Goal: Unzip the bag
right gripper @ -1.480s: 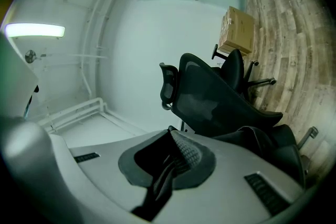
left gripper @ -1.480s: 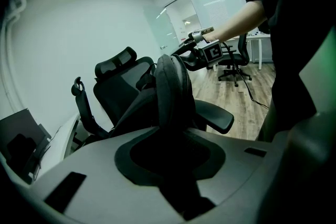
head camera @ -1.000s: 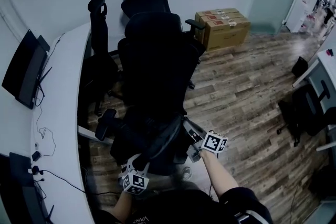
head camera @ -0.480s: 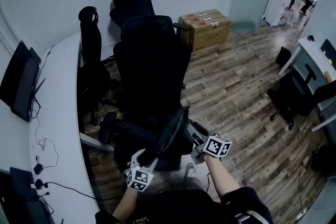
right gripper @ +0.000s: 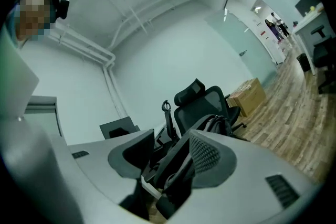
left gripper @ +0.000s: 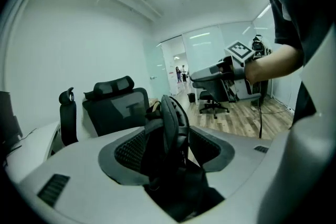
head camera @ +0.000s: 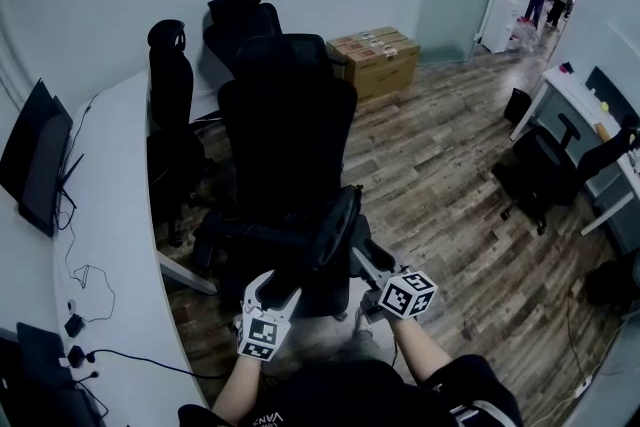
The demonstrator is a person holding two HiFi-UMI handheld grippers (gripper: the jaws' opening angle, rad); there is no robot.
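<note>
A black backpack (head camera: pixel 333 233) stands upright on the seat of a black office chair (head camera: pixel 290 130). In the left gripper view the backpack (left gripper: pixel 172 118) rises just past the jaws. My left gripper (head camera: pixel 271 285) (left gripper: pixel 168 147) is at its near left side, and its jaws have just been opening. They stand wide, with the bag's dark fabric in the gap and no pad pressing on it. My right gripper (head camera: pixel 372 267) (right gripper: pixel 169 153) is at the bag's right. Its jaws have also just been opening, and a black strap (right gripper: pixel 176 165) lies beyond the gap. I cannot make out the zipper.
A curved white desk (head camera: pixel 110 215) with monitors (head camera: pixel 38 155) and cables runs along the left. More black chairs (head camera: pixel 170 105) stand behind the first one. Cardboard boxes (head camera: pixel 375 57) sit by the wall. On the right, across wood floor (head camera: pixel 450 175), are another desk (head camera: pixel 580 110) and chair (head camera: pixel 545 175).
Both grippers have lifted and drawn back a little from the bag toward my body, the right one more. The head view has swung, showing more of the room on the right.
</note>
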